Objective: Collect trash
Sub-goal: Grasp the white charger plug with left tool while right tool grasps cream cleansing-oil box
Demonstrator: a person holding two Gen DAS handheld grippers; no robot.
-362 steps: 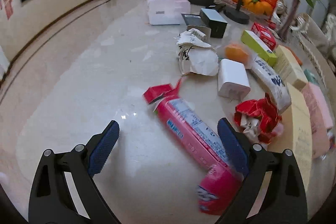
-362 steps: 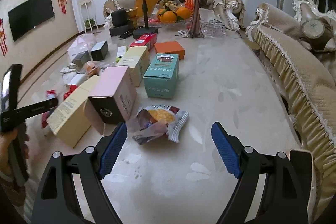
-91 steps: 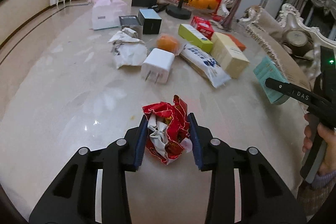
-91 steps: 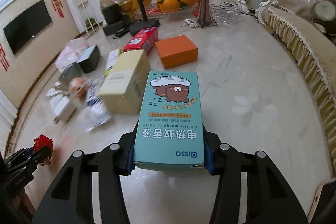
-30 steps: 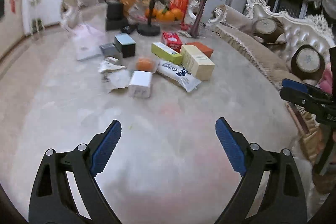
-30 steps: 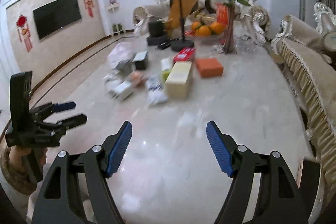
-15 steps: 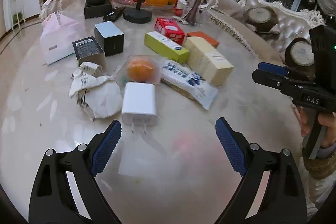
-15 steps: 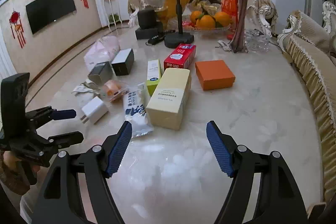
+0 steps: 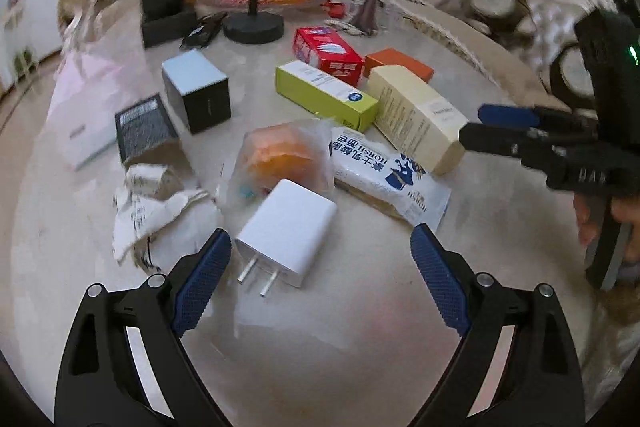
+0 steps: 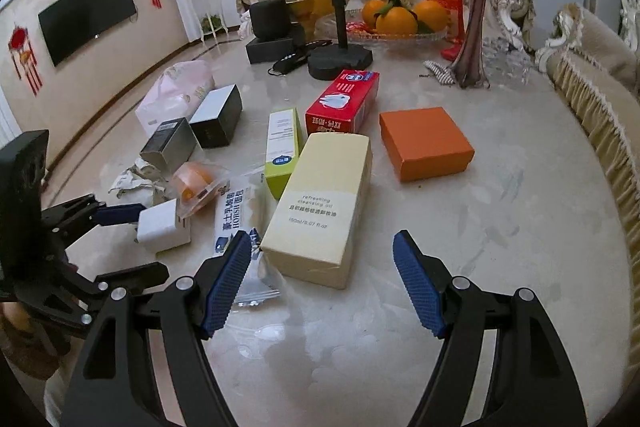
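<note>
While agape, left hand-held gripper (image 9: 318, 277) frames white charger (image 9: 286, 231).

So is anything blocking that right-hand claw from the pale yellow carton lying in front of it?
Nothing visible does. The right gripper stands open just short of the pale yellow cardboard carton, only bare marble tabletop between them.

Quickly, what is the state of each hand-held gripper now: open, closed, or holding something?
Left hand-held gripper: open, holding nothing; white charger lies just ahead.
Right hand-held gripper: open, holding nothing; cream box lies just ahead.
</note>
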